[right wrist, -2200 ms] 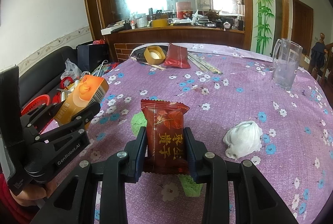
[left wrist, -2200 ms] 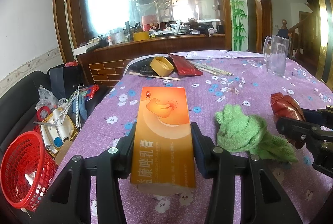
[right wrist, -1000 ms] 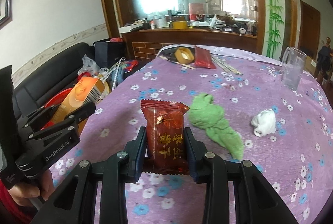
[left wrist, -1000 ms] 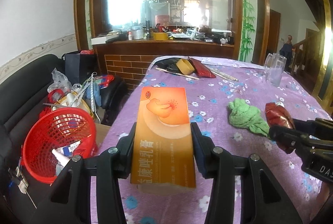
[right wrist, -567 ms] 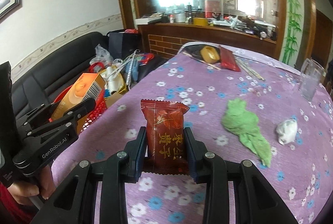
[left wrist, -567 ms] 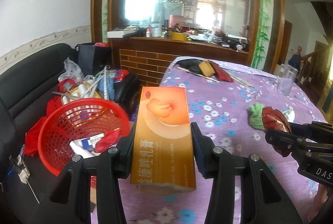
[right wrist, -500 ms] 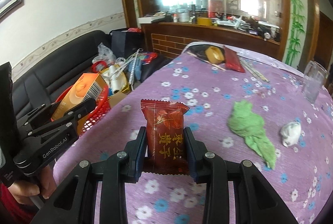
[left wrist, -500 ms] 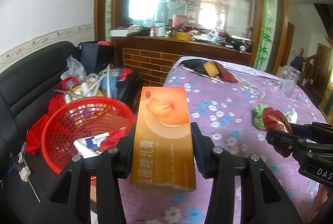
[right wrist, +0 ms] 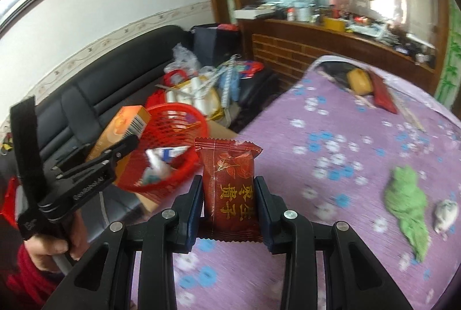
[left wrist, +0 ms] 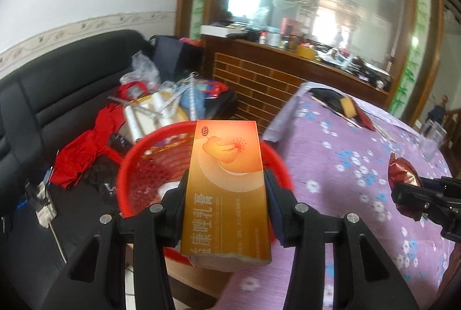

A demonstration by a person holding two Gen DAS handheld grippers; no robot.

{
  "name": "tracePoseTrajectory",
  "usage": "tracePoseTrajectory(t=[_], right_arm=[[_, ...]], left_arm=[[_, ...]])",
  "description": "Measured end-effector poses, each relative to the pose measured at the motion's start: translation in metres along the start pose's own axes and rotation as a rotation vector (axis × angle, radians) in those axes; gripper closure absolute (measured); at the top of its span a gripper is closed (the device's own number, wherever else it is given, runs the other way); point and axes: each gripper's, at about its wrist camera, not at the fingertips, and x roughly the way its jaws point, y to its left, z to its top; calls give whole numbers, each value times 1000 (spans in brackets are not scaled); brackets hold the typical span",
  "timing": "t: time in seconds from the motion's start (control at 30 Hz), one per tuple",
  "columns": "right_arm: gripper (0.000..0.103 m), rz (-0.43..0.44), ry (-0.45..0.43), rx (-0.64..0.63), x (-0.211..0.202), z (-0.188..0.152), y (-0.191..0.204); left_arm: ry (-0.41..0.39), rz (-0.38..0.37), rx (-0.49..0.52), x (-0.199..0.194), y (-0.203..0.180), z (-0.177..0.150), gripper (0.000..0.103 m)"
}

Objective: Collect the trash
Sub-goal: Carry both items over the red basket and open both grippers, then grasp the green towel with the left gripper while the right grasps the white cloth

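Note:
My left gripper (left wrist: 226, 194) is shut on a tall orange medicine box (left wrist: 227, 183), held upright over the near rim of a red mesh basket (left wrist: 135, 154) beside the table. In the right wrist view the same box (right wrist: 121, 128) and left gripper (right wrist: 115, 154) hang at the basket's (right wrist: 178, 137) left edge. My right gripper (right wrist: 229, 200) is shut on a dark red snack packet (right wrist: 229, 189), held above the purple flowered tablecloth (right wrist: 331, 154) near its left edge. That packet (left wrist: 402, 177) shows at the far right of the left wrist view.
The basket holds white and blue wrappers (right wrist: 164, 160). A black sofa (left wrist: 43, 90) piled with bags and red cloth lies behind it. On the table lie a green rag (right wrist: 406, 200), a white crumpled tissue (right wrist: 445, 212), a tape roll (right wrist: 358, 82) and a glass jug (left wrist: 432, 140).
Both grippers have swung left off the table centre toward the basket, each keeping its hold. The orange box now stands over the basket, and the packet has neared the table's left edge.

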Motion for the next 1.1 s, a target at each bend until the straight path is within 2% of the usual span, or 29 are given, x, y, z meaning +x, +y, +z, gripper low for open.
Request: tracePoseTrajectory(t=[0.27, 0.37, 0.43, 0.47, 0.57, 0.7, 0.8, 0.93, 1.1], right_arm=[[65, 135, 60, 26, 63, 43, 33], [64, 177, 75, 49, 87, 58, 43], [51, 186, 78, 60, 96, 62, 43], [49, 182, 67, 75, 96, 62, 39], [48, 185, 46, 93, 87, 57, 27], [48, 142, 17, 116, 58, 42, -6], [48, 121, 1, 161, 35, 28, -34], [48, 51, -23, 219, -2, 2, -81], [47, -51, -64, 344, -53, -29, -157]], left_arm=[[22, 45, -61, 17, 40, 10, 57], [29, 31, -68, 21, 46, 12, 57], [33, 25, -69, 23, 45, 15, 48], [28, 26, -69, 22, 45, 15, 46], [18, 31, -52, 19, 39, 15, 45], [17, 0, -37, 18, 20, 15, 45], [17, -37, 8, 14, -9, 14, 45], [28, -97, 94, 7, -60, 10, 45], [57, -180, 183, -2, -120, 2, 44]])
